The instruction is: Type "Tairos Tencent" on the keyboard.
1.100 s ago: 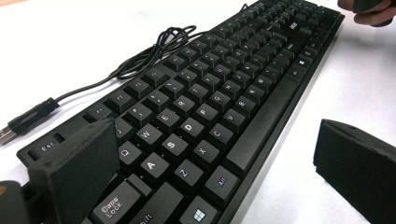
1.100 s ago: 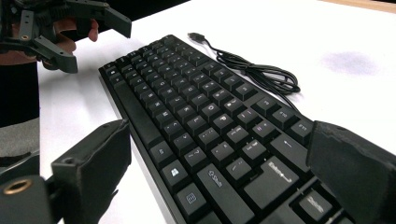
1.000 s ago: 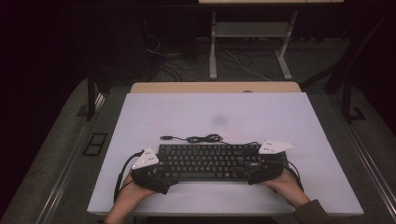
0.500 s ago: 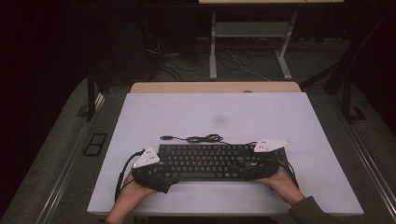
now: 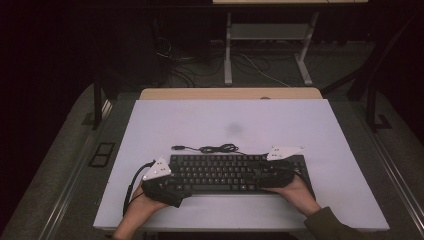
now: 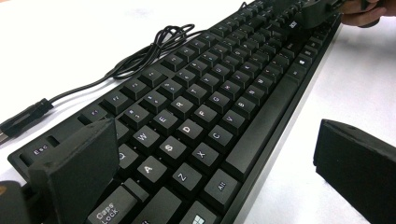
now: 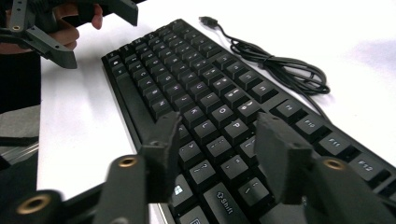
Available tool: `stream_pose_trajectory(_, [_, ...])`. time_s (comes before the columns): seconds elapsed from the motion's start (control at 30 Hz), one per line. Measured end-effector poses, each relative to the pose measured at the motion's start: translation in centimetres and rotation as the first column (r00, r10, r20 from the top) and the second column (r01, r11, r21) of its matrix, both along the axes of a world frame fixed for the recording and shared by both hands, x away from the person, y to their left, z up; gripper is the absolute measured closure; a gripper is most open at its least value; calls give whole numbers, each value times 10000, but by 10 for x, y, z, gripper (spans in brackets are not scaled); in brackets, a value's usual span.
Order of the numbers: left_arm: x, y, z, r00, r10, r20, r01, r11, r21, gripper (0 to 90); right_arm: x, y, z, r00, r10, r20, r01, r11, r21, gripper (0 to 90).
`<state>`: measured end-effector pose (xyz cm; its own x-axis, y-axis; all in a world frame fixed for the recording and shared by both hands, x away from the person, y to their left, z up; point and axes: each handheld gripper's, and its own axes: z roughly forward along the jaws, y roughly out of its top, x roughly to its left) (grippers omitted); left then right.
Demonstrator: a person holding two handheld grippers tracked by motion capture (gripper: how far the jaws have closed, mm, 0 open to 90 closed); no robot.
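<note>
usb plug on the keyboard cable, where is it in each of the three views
High view: the USB plug lies on the white table, just beyond the keyboard's far left corner.
Left gripper view: USB plug at the left edge, beside the Esc corner.
Right gripper view: USB plug at top centre, past the keyboard's far end.
Shared landmark: the coiled cable behind the keyboard.

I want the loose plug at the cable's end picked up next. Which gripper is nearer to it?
Left. The left gripper sits at the keyboard's left end, just below the plug; the right gripper is at the far end.
</note>
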<state>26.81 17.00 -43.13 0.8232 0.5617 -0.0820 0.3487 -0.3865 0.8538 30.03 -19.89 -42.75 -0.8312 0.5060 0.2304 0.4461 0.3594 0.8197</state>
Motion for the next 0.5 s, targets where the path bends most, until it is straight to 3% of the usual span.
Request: stream_pose_trajectory(0.5, [-1,1,0,10000,-8,0,8,10000,39,0,-2,0,0,9981,604,-143,-612,9962,-615,879])
